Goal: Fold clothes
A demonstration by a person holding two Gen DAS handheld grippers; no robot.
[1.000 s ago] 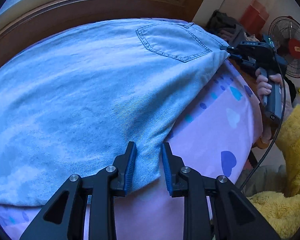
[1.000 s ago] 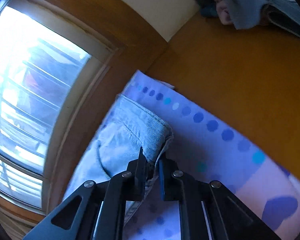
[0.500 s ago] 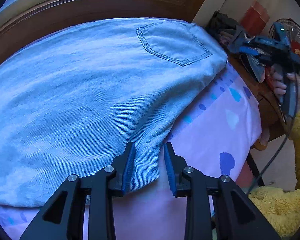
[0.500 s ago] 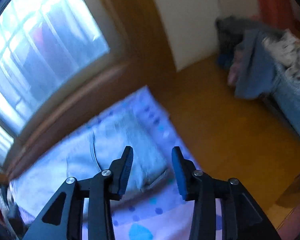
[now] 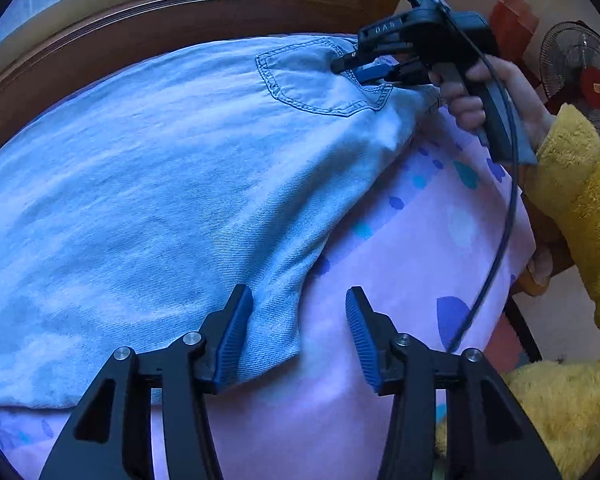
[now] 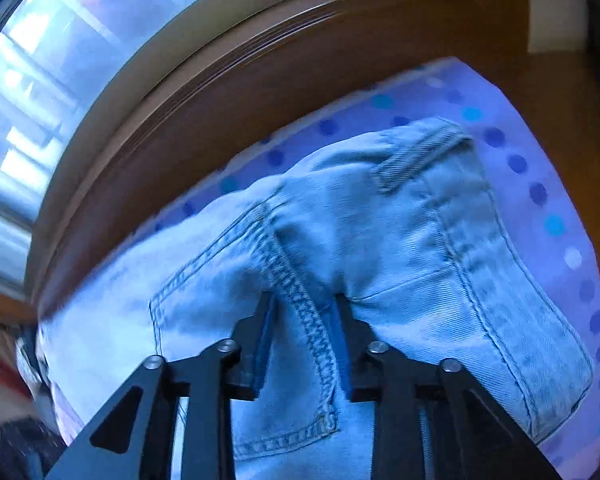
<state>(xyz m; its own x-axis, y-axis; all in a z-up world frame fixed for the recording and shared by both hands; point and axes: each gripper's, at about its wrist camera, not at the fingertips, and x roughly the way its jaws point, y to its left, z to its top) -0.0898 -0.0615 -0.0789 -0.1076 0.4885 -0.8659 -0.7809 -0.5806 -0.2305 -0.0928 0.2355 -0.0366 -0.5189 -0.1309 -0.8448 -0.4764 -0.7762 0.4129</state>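
Note:
Light blue jeans lie folded flat on a pink sheet printed with dots and hearts. My left gripper hovers at their near corner, its jaws opening. The corner lies between them beside the left pad, and the right pad stands apart over the sheet. My right gripper, held by a hand, sits on the back pocket near the waistband. In the right wrist view its jaws are closing on a raised ridge of denim along a stitched seam, which fills the gap.
A brown wooden window frame runs along the far side of the sheet. A standing fan is at the far right. A yellow fleece sleeve reaches in from the right, and the gripper's cable hangs over the sheet.
My left jaws widened and let go of the jeans' corner. My right gripper released the waistband corner, swung away, then came down on the back pocket and started to close.

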